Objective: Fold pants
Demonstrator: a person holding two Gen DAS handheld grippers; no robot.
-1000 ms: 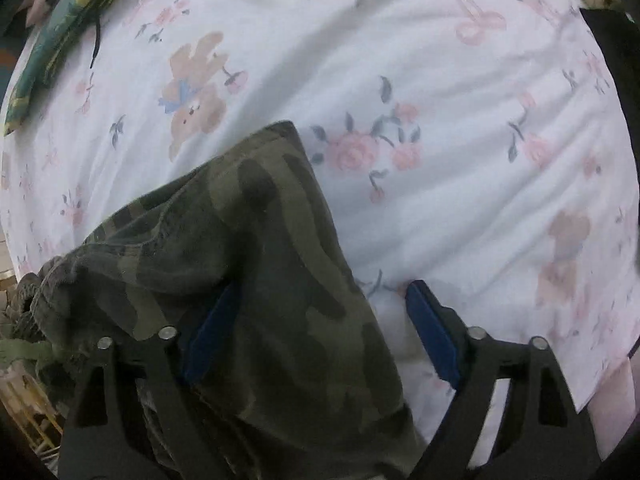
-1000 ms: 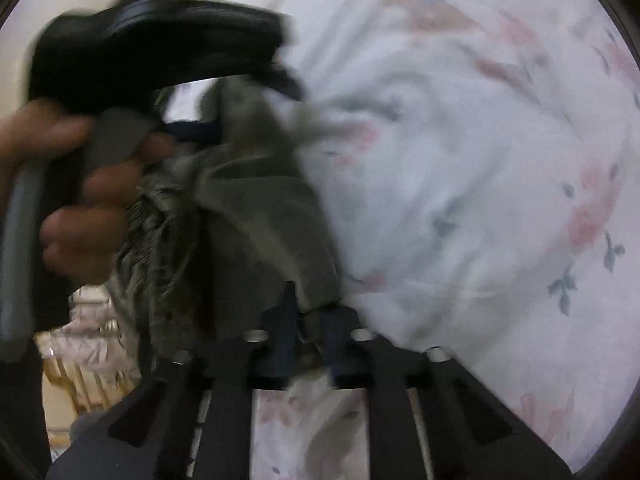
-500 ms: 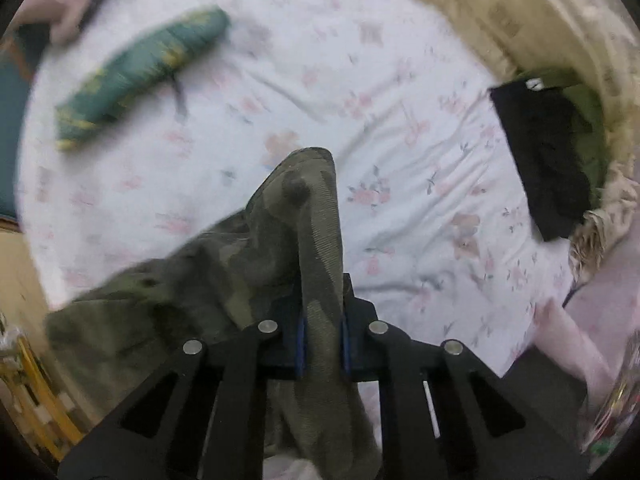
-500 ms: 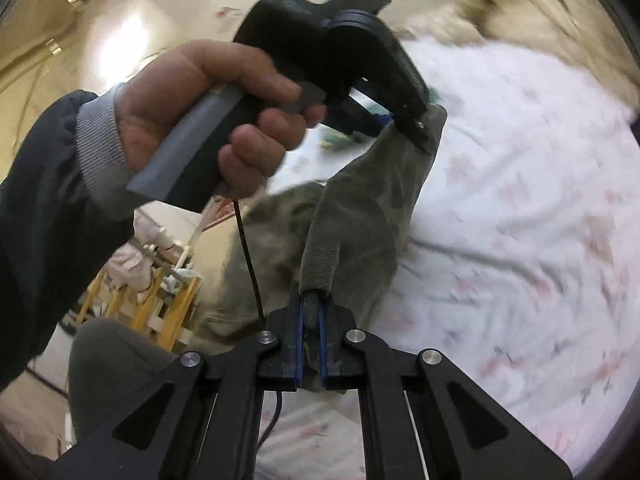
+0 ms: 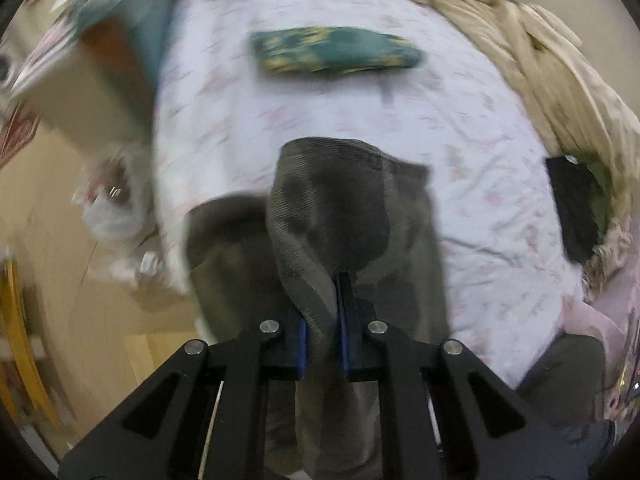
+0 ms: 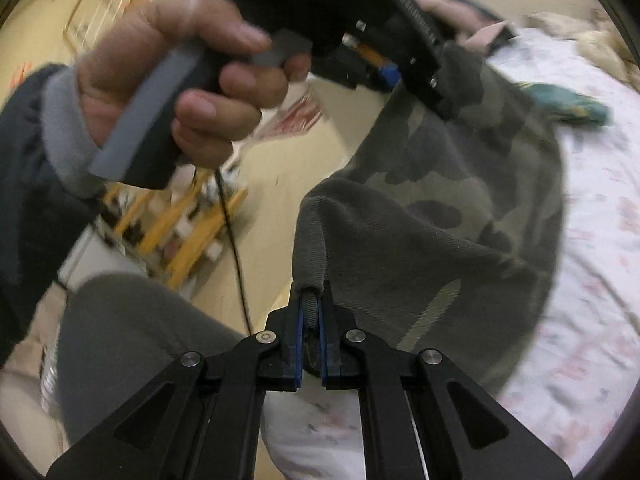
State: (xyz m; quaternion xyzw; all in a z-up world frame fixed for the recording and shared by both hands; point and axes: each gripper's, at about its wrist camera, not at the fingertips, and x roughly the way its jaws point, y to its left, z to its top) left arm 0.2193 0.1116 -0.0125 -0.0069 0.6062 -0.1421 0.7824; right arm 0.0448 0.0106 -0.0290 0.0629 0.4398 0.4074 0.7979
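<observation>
Lifted now, camouflage pants (image 5: 332,208) hang above floral bedsheet (image 5: 480,128).

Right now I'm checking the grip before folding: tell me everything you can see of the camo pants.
The pants are olive-green camouflage, a soft woven cotton-like cloth with a thick rolled hem. They hang lifted and bunched over the floral sheet, stretched between both tools. The left tool is shut on one gathered edge, the right tool on the rolled hem. How much still rests on the sheet is hidden.
</observation>
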